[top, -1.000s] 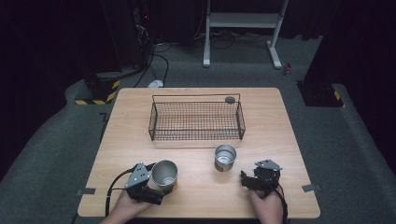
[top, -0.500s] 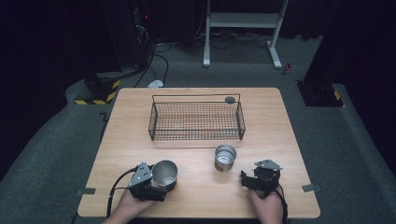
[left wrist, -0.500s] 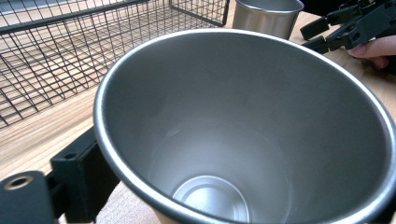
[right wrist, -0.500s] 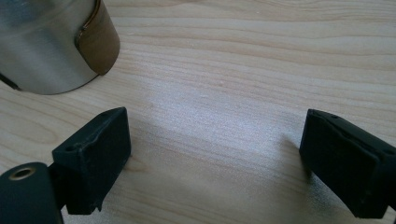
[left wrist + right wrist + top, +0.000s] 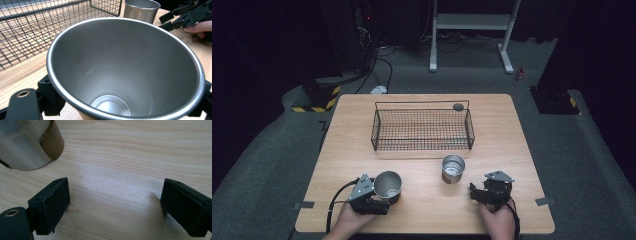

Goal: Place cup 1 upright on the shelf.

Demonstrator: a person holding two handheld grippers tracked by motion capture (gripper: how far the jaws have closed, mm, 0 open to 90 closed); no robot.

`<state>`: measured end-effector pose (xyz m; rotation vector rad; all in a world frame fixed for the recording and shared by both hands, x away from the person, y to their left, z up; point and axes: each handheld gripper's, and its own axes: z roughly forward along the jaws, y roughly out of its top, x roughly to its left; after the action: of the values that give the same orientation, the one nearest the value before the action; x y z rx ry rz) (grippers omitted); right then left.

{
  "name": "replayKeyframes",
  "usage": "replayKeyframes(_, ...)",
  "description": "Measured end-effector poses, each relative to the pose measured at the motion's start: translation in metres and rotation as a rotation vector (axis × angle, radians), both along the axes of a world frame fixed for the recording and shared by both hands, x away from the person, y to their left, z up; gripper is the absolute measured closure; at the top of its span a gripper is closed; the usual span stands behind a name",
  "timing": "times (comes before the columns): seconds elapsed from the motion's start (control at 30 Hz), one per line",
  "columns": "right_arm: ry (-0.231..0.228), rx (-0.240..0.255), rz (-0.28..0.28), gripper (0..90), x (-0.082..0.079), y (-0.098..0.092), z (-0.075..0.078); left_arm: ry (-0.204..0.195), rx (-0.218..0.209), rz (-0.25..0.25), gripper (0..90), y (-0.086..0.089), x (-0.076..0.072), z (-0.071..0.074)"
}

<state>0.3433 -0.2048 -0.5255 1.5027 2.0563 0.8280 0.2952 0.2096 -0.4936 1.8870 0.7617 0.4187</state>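
From the high view, the left gripper (image 5: 379, 197) sat near the table's (image 5: 512, 150) front-left corner, and its jaws had just been closing onto the steel cup (image 5: 388, 186) that stood between them; a second earlier they stood wide around it, and now they were clamped on its sides. That suggested the grasp was made and the cup was ready to be lifted, probably toward the wire basket (image 5: 422, 131) at the middle back. A second steel cup (image 5: 453, 168) stood just in front of the basket, with the right gripper (image 5: 479, 192) resting near the front-right corner. In the left gripper view, the held cup (image 5: 125, 70) sat upright between the jaws, empty inside. In the right gripper view, the jaws stood well apart over bare table (image 5: 125, 157), the other cup (image 5: 27, 142) beyond them, untouched.
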Motion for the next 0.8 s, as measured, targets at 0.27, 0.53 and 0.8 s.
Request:
replayKeyframes(0.27,0.0,0.0,0.0,8.8,0.0,0.0,0.0,0.004,-0.022,0.001,14.5,0.003,-0.001,0.003)
replayKeyframes(0.53,0.0,0.0,0.0,8.8,0.0,0.0,0.0,-0.001,-0.037,0.008,14.6,0.007,-0.001,0.006)
replayKeyframes(0.8,0.0,0.0,0.0,8.8,0.0,0.0,0.0,-0.005,-0.064,0.03,14.7,0.017,0.001,0.01)
